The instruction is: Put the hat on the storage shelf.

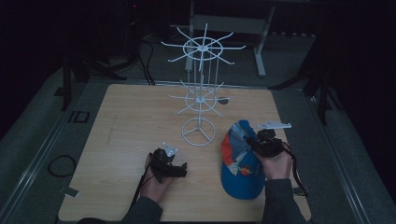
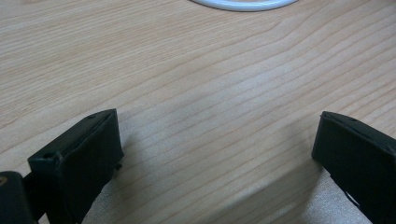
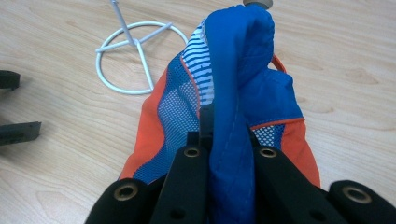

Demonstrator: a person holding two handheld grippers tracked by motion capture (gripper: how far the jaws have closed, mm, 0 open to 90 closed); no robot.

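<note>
Cap (image 3: 243, 93) fabric sits pinched between the right gripper's (image 3: 229, 154) closed jaws just right of the white wire rack (image 1: 200, 88), so lift steadily, keeping the left gripper (image 2: 215, 140), jaws wide and empty, clear.

I see a light wooden table (image 1: 121, 116) with rounded corners. A white wire rack (image 1: 200, 88) stands on its ring base near the middle. To my right, a blue and orange cap (image 1: 240, 165) lies with its brim on the wood, crown pinched up.
</note>
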